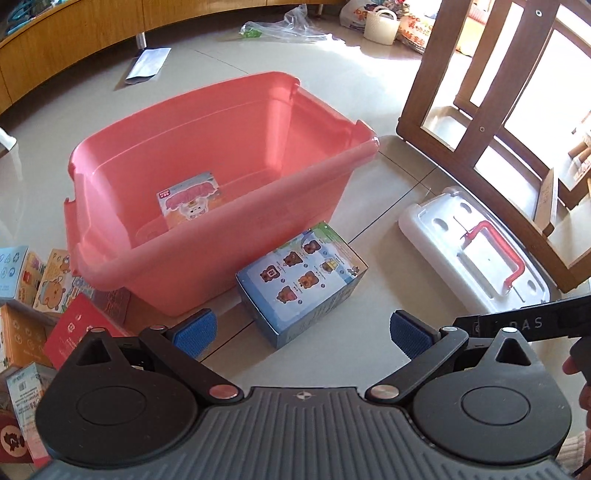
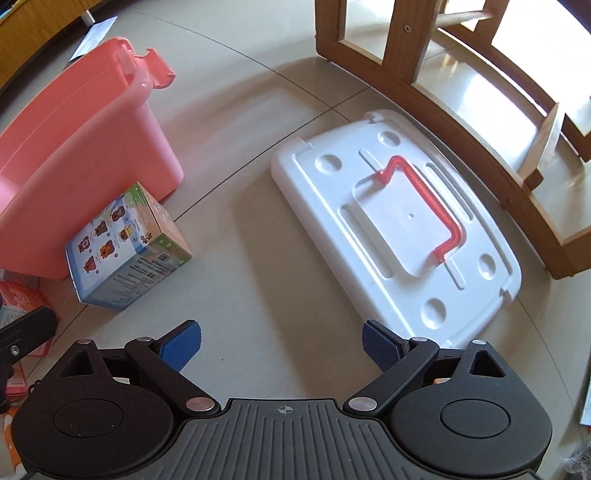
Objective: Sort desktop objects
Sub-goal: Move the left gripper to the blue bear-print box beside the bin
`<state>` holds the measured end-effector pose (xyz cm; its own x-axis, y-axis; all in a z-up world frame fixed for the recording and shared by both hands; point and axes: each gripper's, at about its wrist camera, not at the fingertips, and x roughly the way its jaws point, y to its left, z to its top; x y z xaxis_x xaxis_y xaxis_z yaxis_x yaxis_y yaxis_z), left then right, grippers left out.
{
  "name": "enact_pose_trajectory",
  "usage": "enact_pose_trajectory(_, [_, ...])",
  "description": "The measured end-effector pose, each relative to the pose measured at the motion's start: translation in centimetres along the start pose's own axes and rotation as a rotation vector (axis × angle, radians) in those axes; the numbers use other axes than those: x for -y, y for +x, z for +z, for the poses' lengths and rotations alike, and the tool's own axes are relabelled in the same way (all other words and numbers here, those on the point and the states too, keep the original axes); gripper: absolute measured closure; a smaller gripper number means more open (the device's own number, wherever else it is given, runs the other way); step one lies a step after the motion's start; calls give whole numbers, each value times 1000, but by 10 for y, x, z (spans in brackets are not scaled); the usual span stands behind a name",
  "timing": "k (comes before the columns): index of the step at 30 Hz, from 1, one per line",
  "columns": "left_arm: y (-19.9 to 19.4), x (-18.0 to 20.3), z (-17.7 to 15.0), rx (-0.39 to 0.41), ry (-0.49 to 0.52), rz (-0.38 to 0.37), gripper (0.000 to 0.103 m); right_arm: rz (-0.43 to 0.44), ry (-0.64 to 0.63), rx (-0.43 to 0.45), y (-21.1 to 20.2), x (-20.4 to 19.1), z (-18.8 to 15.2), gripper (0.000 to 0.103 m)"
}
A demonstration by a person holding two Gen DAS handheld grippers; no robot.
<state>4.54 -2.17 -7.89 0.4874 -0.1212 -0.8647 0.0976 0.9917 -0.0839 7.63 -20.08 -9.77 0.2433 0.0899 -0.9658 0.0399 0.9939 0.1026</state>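
Observation:
A pink plastic bin (image 1: 155, 254) stands on the tiled floor with one small cartoon box (image 1: 190, 201) lying inside. A blue box printed with bears (image 1: 303, 284) rests on the floor against the bin's near wall. My left gripper (image 1: 301, 334) hovers open just in front of that box, nothing between its blue pads. In the right wrist view the same blue box (image 2: 125, 251) lies left, beside the bin (image 2: 74, 177). My right gripper (image 2: 282, 345) is open over bare floor, empty.
A white bin lid with a red handle (image 2: 399, 225) lies flat to the right, also seen as the lid (image 1: 476, 254). Several small boxes (image 1: 40, 295) are piled at the left. A wooden chair frame (image 1: 480, 110) stands behind the lid. Plastic bags (image 1: 284, 27) lie far back.

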Motion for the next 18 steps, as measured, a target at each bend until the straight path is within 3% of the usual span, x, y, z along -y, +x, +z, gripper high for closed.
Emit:
enact_pose_trajectory(6, [24,-2,8,-26,48,-7,1,23,11,-9,7,0,-2,10])
enact_pose_trajectory(14, [44,-21,9,-57,-12,-46,1,74,103,63,20,3,16,12])
enact_pose_trajectory(18, [53,-25,10,-59,-25,-62,1,152,145,79,30,-3,35,16])
